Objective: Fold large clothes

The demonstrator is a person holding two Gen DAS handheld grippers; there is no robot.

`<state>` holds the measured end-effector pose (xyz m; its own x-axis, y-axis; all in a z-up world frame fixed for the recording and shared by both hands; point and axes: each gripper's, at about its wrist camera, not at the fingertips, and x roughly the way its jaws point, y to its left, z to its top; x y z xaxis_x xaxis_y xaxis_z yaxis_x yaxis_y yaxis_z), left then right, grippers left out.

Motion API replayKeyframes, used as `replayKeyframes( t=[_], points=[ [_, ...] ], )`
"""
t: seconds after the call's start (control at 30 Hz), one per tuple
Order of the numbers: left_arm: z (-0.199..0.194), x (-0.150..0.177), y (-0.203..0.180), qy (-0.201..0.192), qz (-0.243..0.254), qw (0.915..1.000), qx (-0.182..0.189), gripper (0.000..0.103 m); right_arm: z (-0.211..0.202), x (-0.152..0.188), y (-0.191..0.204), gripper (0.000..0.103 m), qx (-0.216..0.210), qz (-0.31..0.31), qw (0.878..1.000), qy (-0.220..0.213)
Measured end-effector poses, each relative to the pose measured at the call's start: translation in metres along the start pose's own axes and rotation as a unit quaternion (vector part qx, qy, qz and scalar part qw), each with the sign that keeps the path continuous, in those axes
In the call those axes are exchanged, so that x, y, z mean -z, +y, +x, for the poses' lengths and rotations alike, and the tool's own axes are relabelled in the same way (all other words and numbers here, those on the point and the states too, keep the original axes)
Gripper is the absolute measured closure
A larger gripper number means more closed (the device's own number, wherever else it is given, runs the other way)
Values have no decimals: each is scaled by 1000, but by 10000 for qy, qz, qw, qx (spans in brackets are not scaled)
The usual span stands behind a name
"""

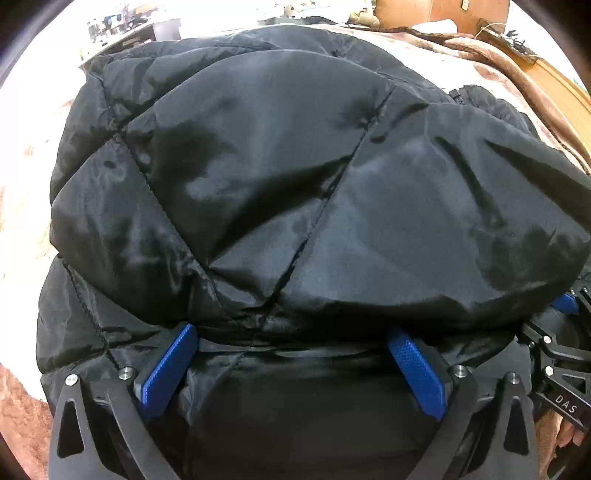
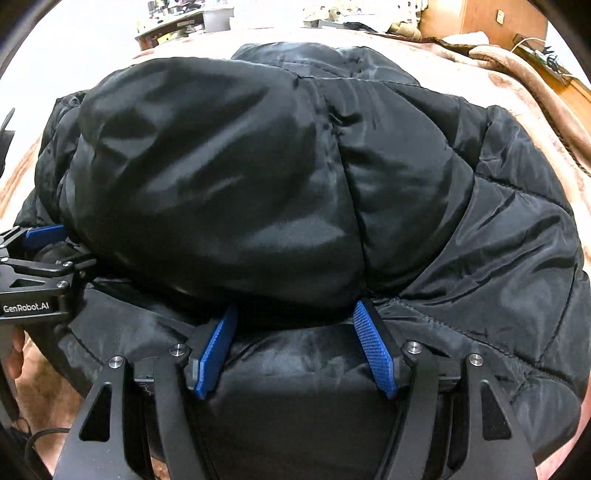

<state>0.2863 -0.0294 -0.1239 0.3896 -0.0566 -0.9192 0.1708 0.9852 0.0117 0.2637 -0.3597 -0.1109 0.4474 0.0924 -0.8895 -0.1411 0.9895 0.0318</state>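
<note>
Nearest the left wrist cam, the left gripper (image 1: 291,343) has its blue pads (image 1: 168,365) spread wide, tips pushed under a folded-over flap of the black puffer jacket (image 1: 280,177), w/ jacket fabric bulging in the gap between them. Nothing is pinched; the pads stand well apart.

The right gripper (image 2: 295,317) sits the same way in its own view: blue pads (image 2: 375,350) apart (a bit narrower than the left's), tips tucked beneath the puffy upper layer, shiny lower layer filling the space between the fingers.

The two grippers work side by side along the jacket's near edge. The right gripper (image 1: 561,354) shows at the right edge of the left cam, and the left gripper (image 2: 40,258) shows at the left edge of the right cam, one blue pad slid under the fold.

The jacket lies in a quilted, bunched heap on a pinkish-brown blanket (image 2: 461,70) covering a bed. Wooden furniture (image 2: 491,18) stands beyond it, far right; a cluttered desk (image 2: 173,29) is blurry in the bkgd.
</note>
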Motion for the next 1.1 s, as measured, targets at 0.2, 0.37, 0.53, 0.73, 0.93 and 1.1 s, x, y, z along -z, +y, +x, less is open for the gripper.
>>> replayKeyframes(
  t=[0.2,0.37,0.53,0.73,0.93,1.1],
  points=[
    [-32,-2,15,-115,-30,9992,384,0,-25,-4,0,37,-166,-131,9995,-215],
    [-77,-2,48,-609,-185,9980,-15,0,-82,-7,-25,37,66,-38,9960,-895],
    [-56,3,85,-255,-514,9962,-662,2,-68,-9,-69,37,457,361,9974,-415],
    [-19,11,96,193,-722,9965,-382,0,-25,-1,-76,37,438,460,9980,-38],
    [-4,14,101,338,-812,9956,-313,0,-13,-4,-81,36,340,545,9979,67],
    [-17,-1,80,284,-700,9969,-219,0,-31,-6,-85,35,310,377,9988,-43]
  ],
)
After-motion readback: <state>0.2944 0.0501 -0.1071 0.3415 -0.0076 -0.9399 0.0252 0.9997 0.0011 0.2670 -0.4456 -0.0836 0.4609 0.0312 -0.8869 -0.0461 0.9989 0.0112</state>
